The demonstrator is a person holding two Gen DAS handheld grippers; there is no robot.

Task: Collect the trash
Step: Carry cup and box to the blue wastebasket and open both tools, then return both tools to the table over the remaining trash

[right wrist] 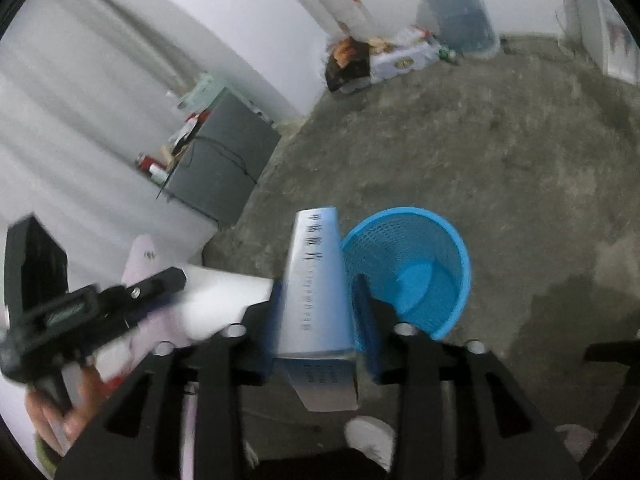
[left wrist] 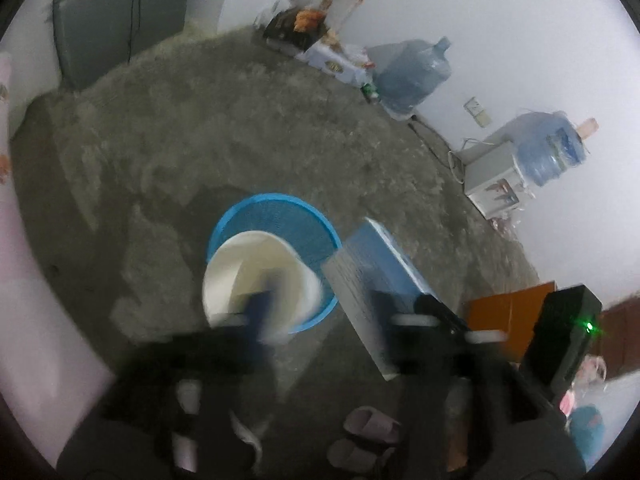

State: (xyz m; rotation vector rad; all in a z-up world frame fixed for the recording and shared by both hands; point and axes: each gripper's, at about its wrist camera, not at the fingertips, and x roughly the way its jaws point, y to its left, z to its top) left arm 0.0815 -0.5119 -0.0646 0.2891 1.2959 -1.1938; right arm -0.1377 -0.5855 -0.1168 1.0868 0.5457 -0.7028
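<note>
— Between our right gripper's point(right wrist: 318, 312) spread jaws sits the blue-and-silver box point(right wrist: 316, 272), long axis running straight out along the fingers. The pads flank its sides, and we judge they no longer press on it.

— And the blue basket point(right wrist: 452, 248)?

— On the concrete floor point(right wrist: 480, 140), just right of the box's far end in the right wrist view. The box's tip lies beside the rim, not clearly over the opening. So we think the box wants to go a little rightward and forward before it drops.

— What about our left gripper point(left wrist: 320, 312)?

— Spread too. The white cup point(left wrist: 256, 264) is by its left finger, mouth tilted up toward the camera. It is blurred, so we cannot tell whether anything touches it.

— Is the cup lined up?

— From the left wrist view it overlaps the basket's opening, so we judge our left hand is better placed. The box shows to the right there, crossing the rim's edge.

— Then the right hand is the one needing correction.

— That is our reading. If the box tips sideways, it may catch the rim.
</note>
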